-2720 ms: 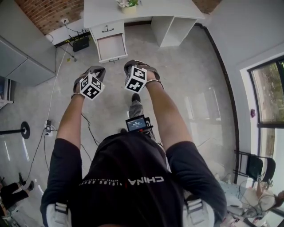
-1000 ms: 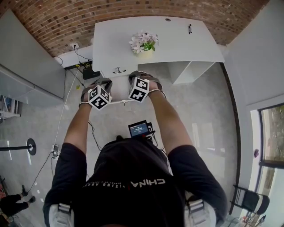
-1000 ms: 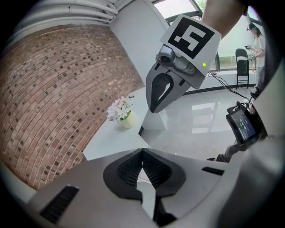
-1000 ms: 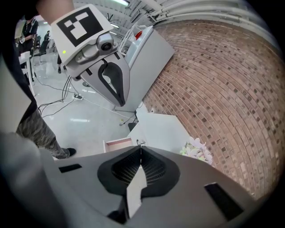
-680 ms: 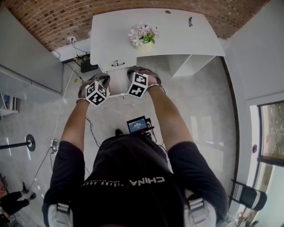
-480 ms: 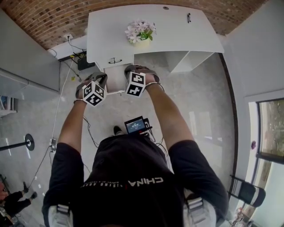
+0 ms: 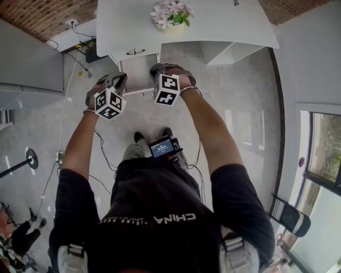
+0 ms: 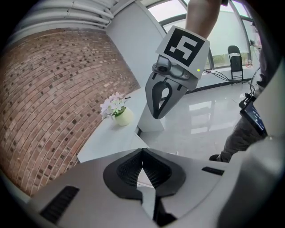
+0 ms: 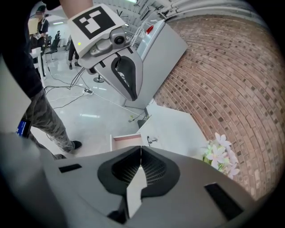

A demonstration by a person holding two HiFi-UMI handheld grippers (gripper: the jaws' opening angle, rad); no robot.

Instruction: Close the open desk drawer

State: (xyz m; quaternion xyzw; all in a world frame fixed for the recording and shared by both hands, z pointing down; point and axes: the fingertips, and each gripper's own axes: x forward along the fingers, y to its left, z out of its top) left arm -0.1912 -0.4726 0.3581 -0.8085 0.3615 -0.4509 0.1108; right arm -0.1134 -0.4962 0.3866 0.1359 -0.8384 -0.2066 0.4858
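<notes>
Room: brick wall (image 8: 49,89) at the back, pale glossy floor (image 7: 234,90), white desk (image 7: 213,21) against the wall.

Left gripper (image 8: 142,150): jaws pressed together, nothing between them. It hangs over the left front corner of the drawer, tilted down and forward.

Right gripper (image 9: 140,149): jaws likewise together and empty. It hangs over the right front corner, about level with its partner.

Drawer (image 7: 136,75): lower of two at the desk's left end, pulled well out, pinkish inside, apparently empty. Its front panel faces the person and lies between the two grippers. Contact with either tip cannot be told.

Upper drawer (image 7: 135,51): shut, dark handle.

Flowers (image 7: 171,11): in a pot on the desk top, above the drawers.

Cables (image 7: 80,64): on the floor, left of the desk.

Step in hand, as judged: setting the closed tips on the front panel. Done well, one tip goes either side of centre. The push runs even and straight toward the wall so the drawer cannot skew. It eases off near the end to spare the pot a jolt.
</notes>
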